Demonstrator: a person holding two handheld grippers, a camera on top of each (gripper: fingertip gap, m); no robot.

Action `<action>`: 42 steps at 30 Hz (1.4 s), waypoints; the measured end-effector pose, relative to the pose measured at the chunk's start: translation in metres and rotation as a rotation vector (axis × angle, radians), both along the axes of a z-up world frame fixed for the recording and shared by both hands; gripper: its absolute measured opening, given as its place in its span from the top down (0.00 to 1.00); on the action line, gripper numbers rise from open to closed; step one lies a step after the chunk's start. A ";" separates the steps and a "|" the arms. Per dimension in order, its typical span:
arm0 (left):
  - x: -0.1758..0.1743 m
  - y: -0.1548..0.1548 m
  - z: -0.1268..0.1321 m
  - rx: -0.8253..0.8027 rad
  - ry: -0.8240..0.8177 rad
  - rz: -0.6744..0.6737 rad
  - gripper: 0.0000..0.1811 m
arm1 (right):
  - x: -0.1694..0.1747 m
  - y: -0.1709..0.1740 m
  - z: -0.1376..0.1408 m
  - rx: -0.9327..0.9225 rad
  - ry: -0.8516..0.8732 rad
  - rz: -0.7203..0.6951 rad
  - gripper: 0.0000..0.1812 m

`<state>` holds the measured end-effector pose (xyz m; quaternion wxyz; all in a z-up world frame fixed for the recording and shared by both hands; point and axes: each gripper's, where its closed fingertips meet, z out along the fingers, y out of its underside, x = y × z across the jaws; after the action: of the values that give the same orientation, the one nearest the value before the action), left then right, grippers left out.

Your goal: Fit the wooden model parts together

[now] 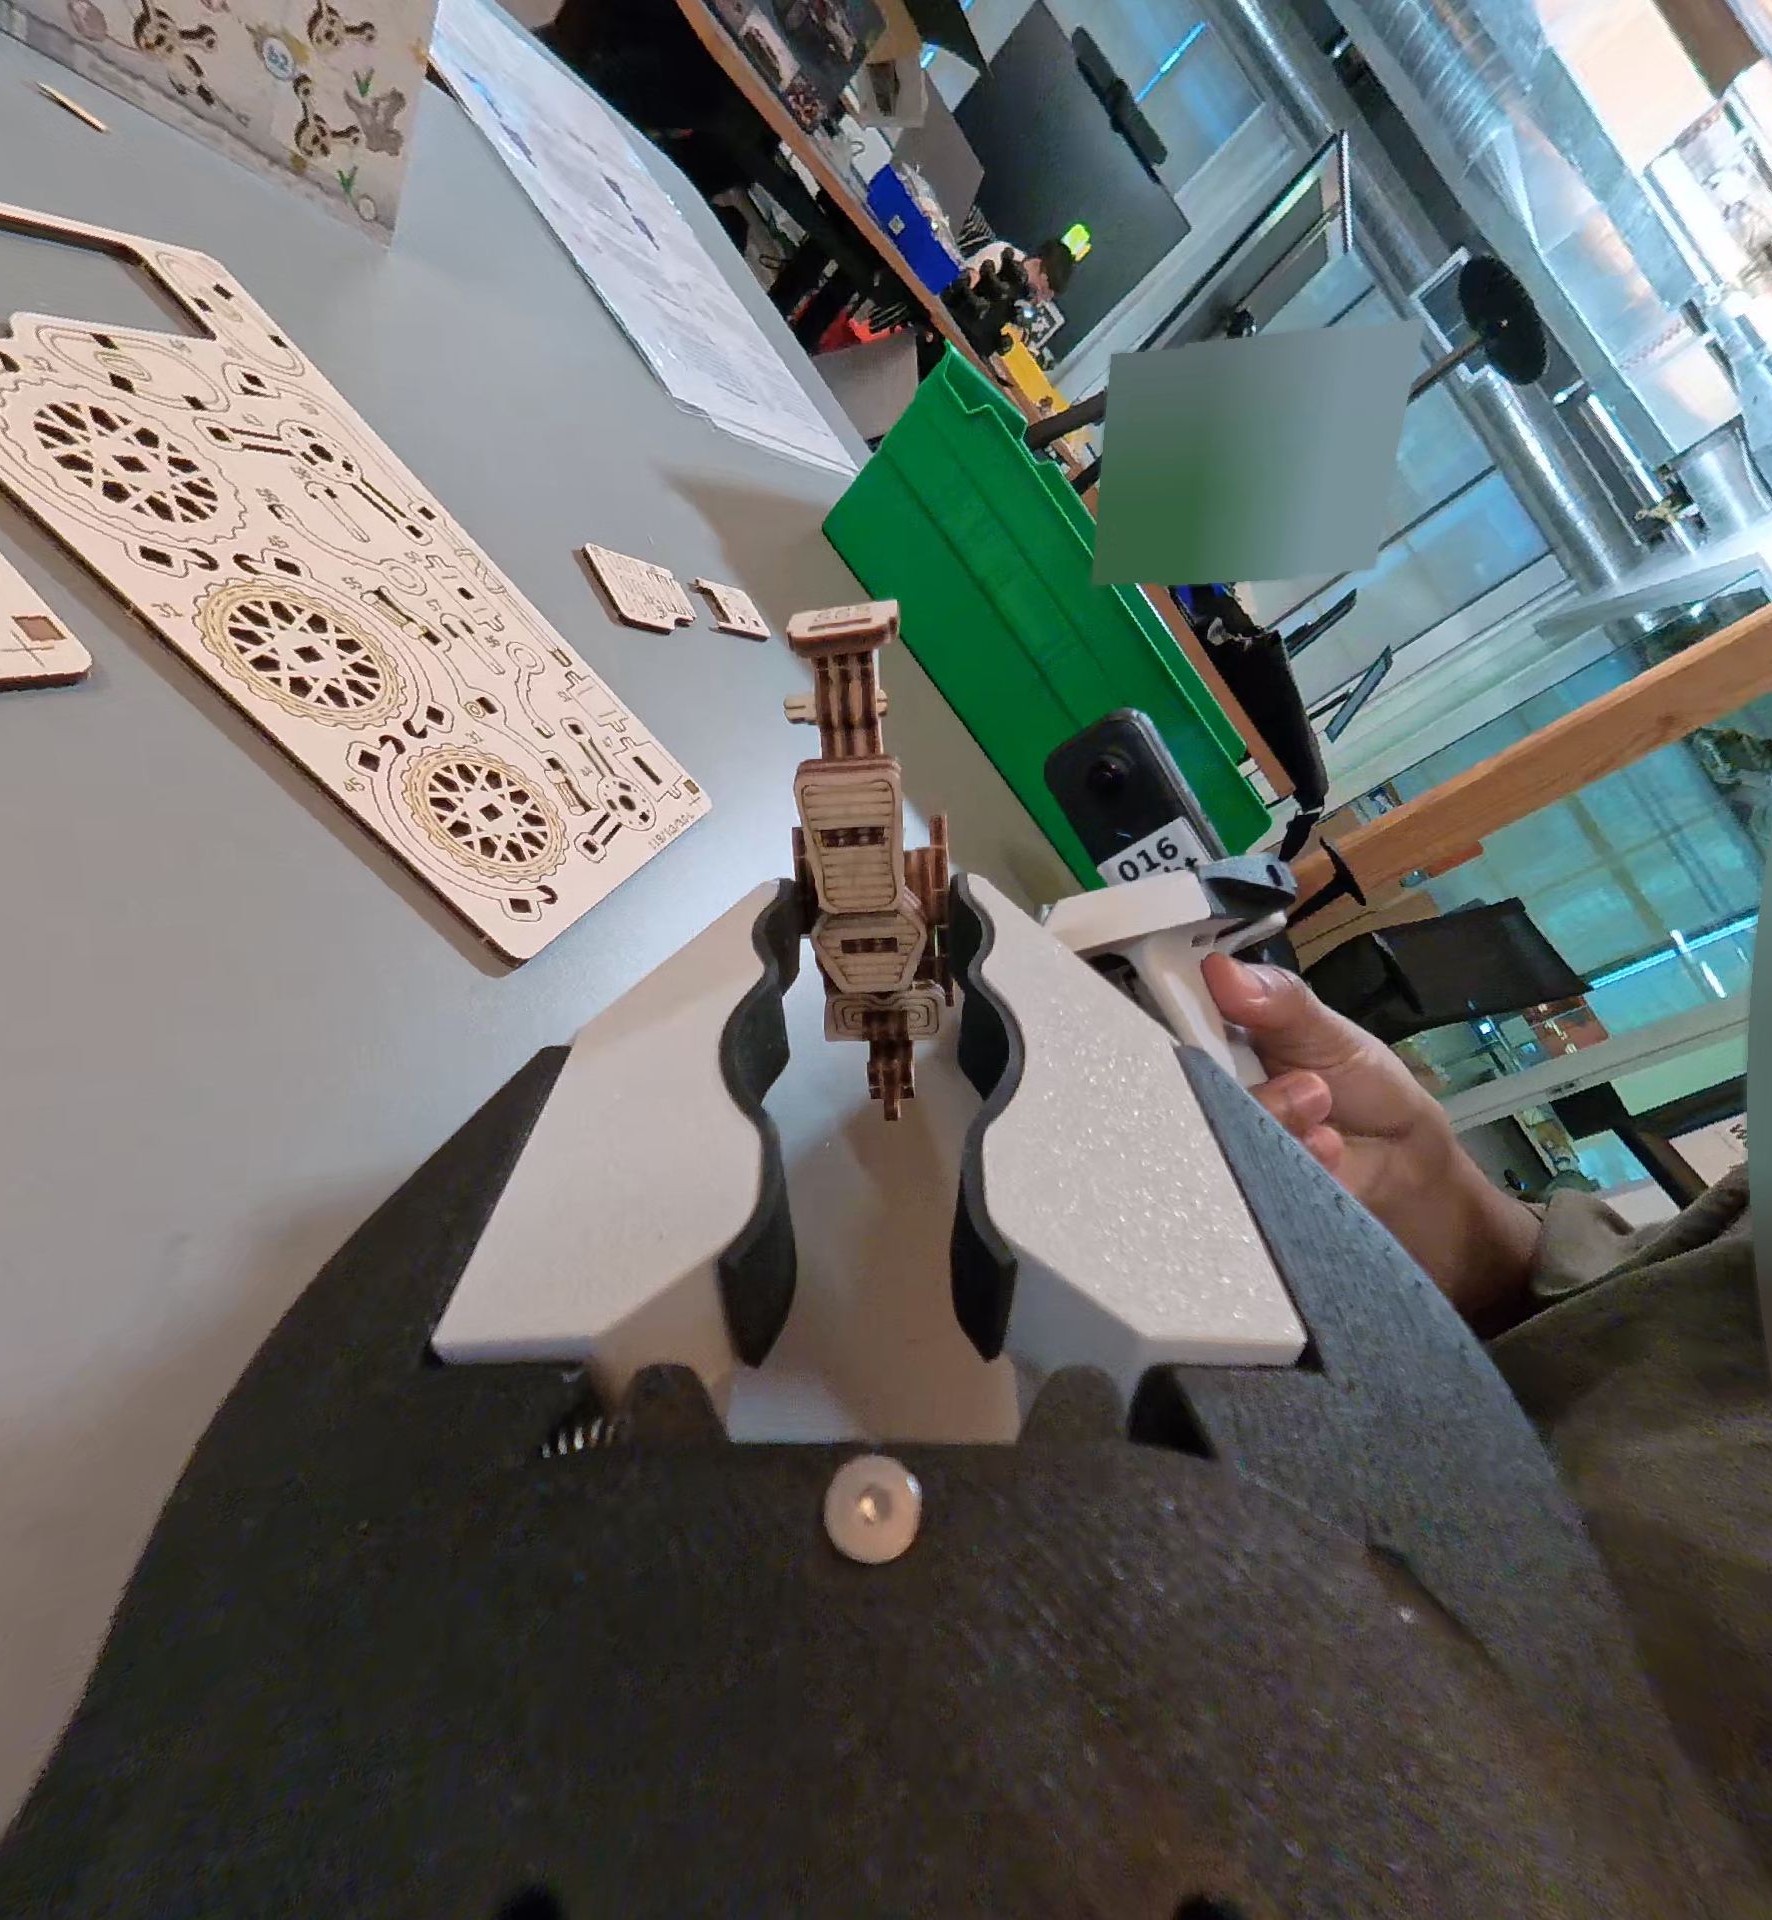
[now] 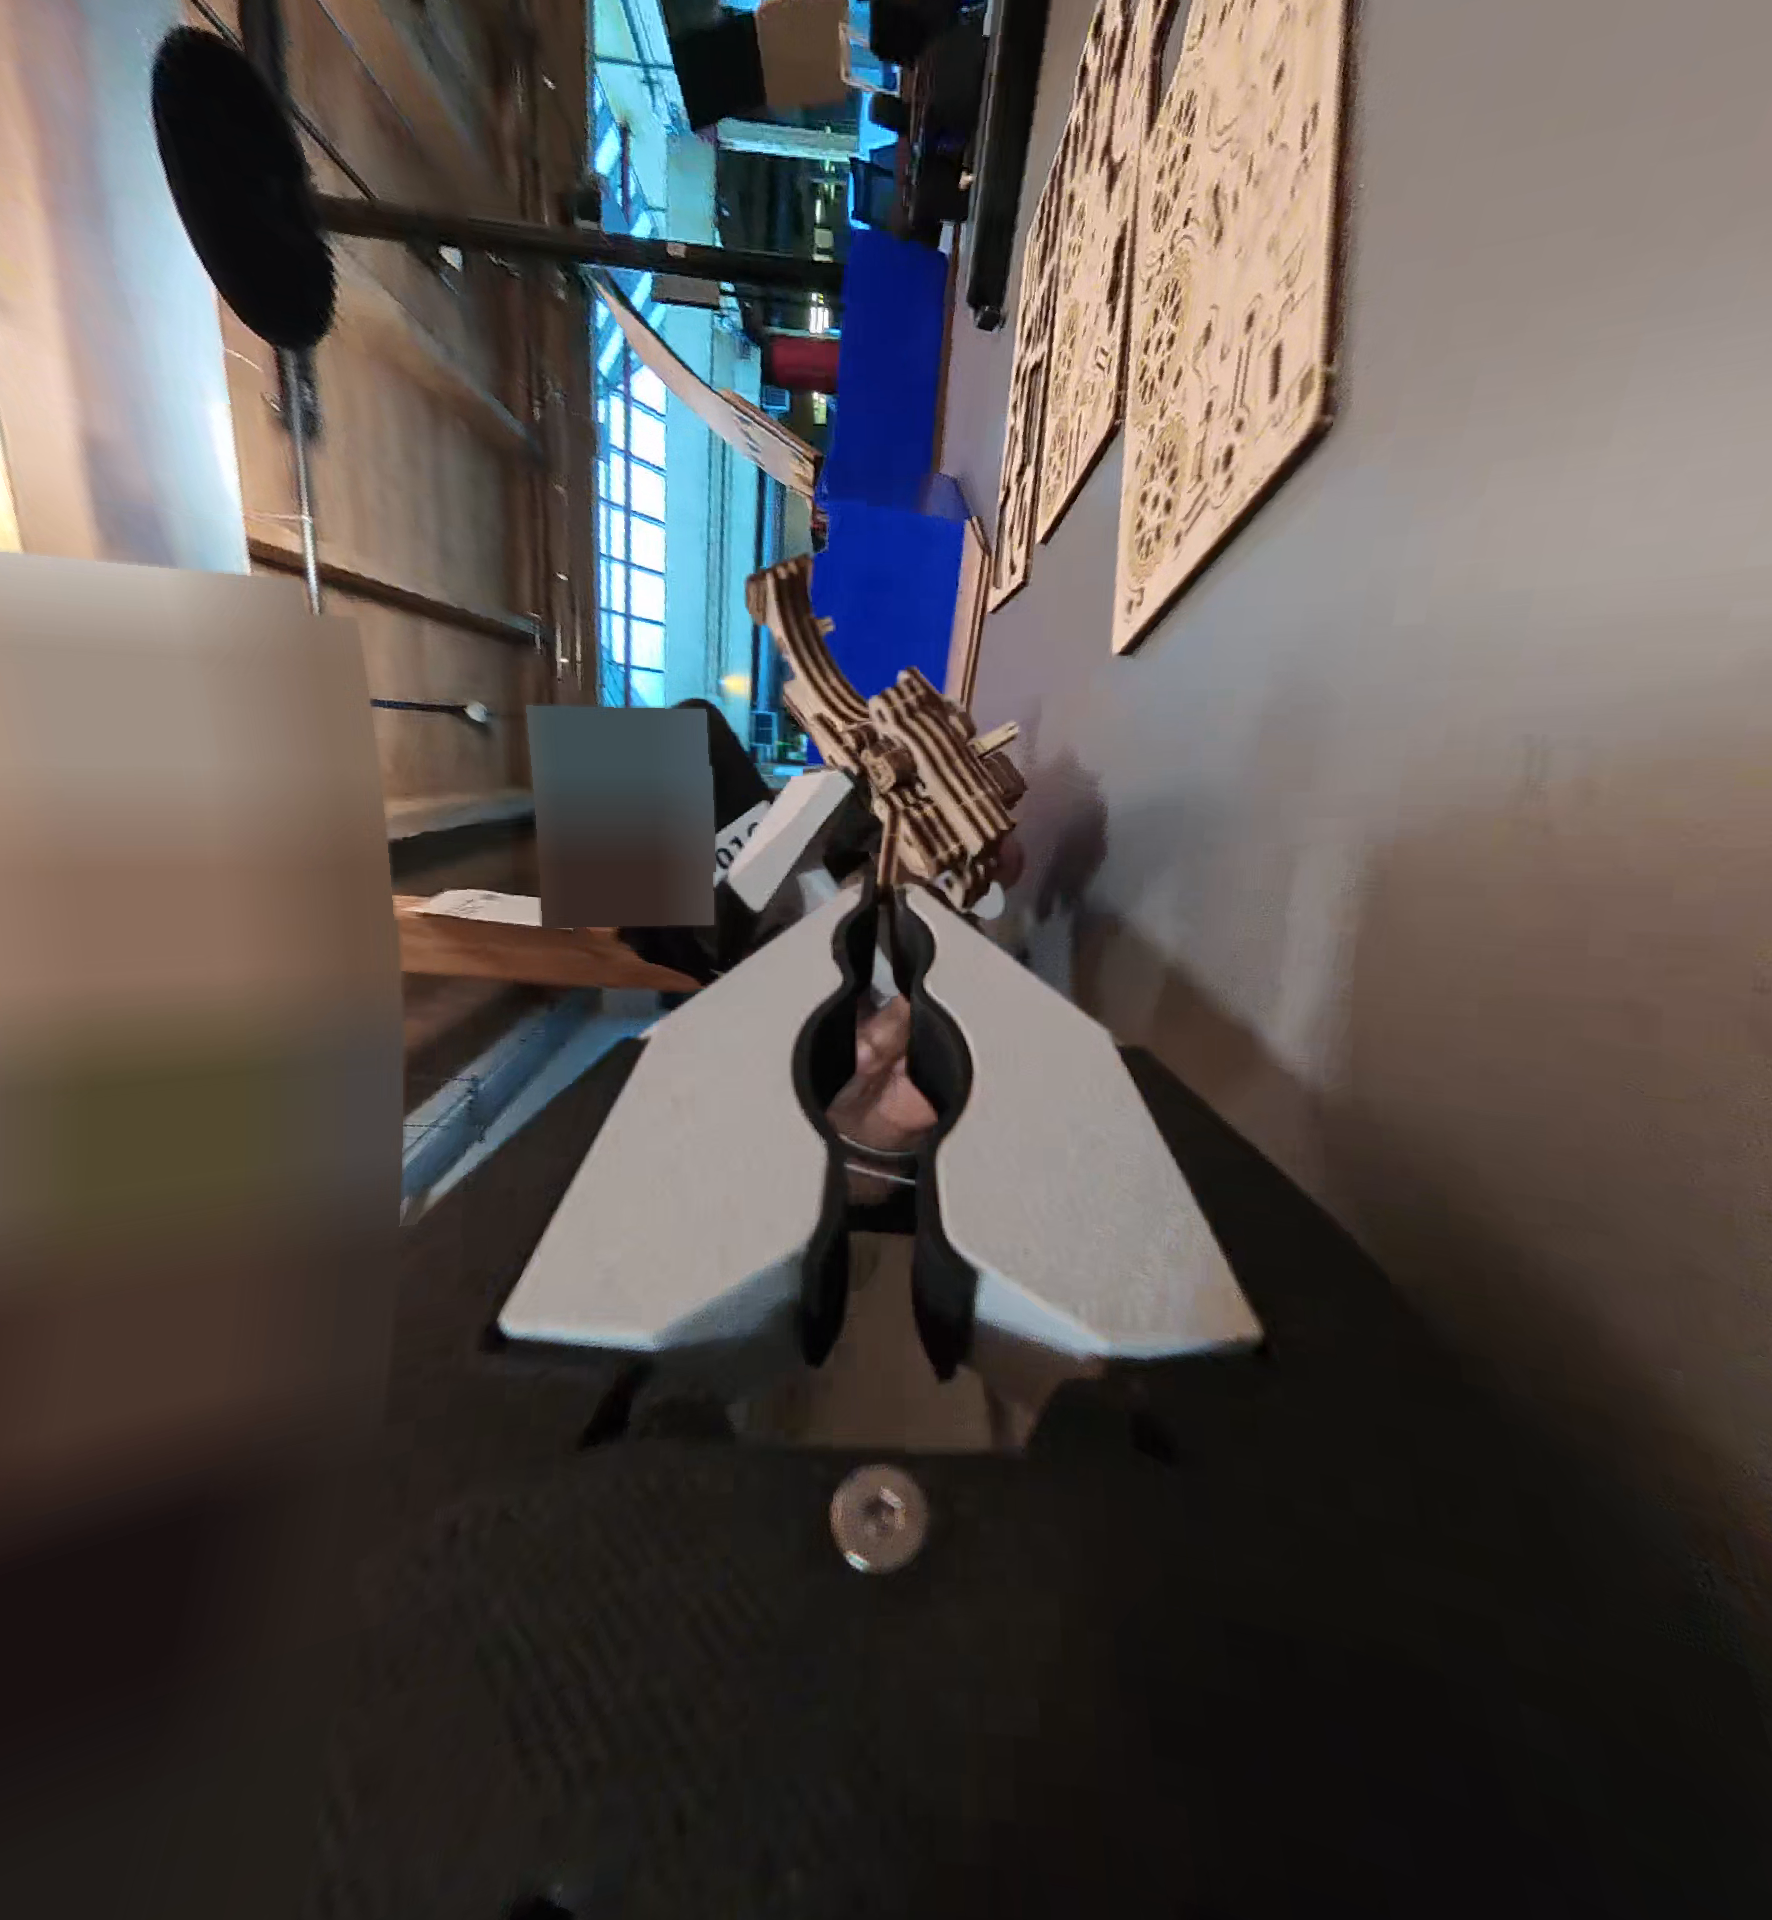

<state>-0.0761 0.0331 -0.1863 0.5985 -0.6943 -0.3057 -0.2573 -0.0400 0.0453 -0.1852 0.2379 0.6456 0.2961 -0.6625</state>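
Note:
A half-built wooden model (image 1: 861, 873) of layered laser-cut pieces stands upright between my left gripper's (image 1: 871, 925) fingertips. The left gripper is shut on its lower body and holds it above the grey table (image 1: 186, 1091). In the right wrist view the same model (image 2: 913, 779) sits just past my right gripper (image 2: 887, 914). That gripper's jaws are almost together, pinching a thin wooden edge at the model's base. The right gripper (image 1: 1131, 920) also shows in the left wrist view, held by a hand (image 1: 1360, 1101) close to the model's right side. Its fingertips are hidden there.
Wooden part sheets (image 1: 290, 623) lie flat on the table to the left, with two small loose parts (image 1: 643, 587) beyond the model. They also show in the right wrist view (image 2: 1225, 312). A green bin (image 1: 996, 644) stands at the table's far edge, near instruction papers (image 1: 653, 260). My right fingertips sit around 4 cm from my left ones.

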 end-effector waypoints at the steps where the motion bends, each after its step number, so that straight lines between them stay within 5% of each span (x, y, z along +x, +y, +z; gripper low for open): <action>1: 0.001 0.001 0.000 -0.005 0.007 -0.003 0.86 | 0.000 0.000 0.001 -0.015 -0.004 0.002 1.00; 16: 0.009 0.006 -0.001 -0.070 0.150 -0.008 0.86 | -0.001 -0.002 -0.004 -0.120 -0.154 -0.034 1.00; 28: 0.017 0.008 0.016 -0.105 0.511 0.019 0.86 | 0.003 -0.001 0.000 -0.144 -0.190 -0.046 1.00; 42: 0.022 0.009 0.020 -0.082 0.544 0.001 0.86 | 0.005 -0.004 0.007 -0.180 -0.178 -0.023 1.00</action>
<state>-0.0545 0.0418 -0.1668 0.6302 -0.7614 -0.1444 -0.0484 -0.0352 0.0414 -0.1786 0.3124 0.6812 0.2058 -0.6293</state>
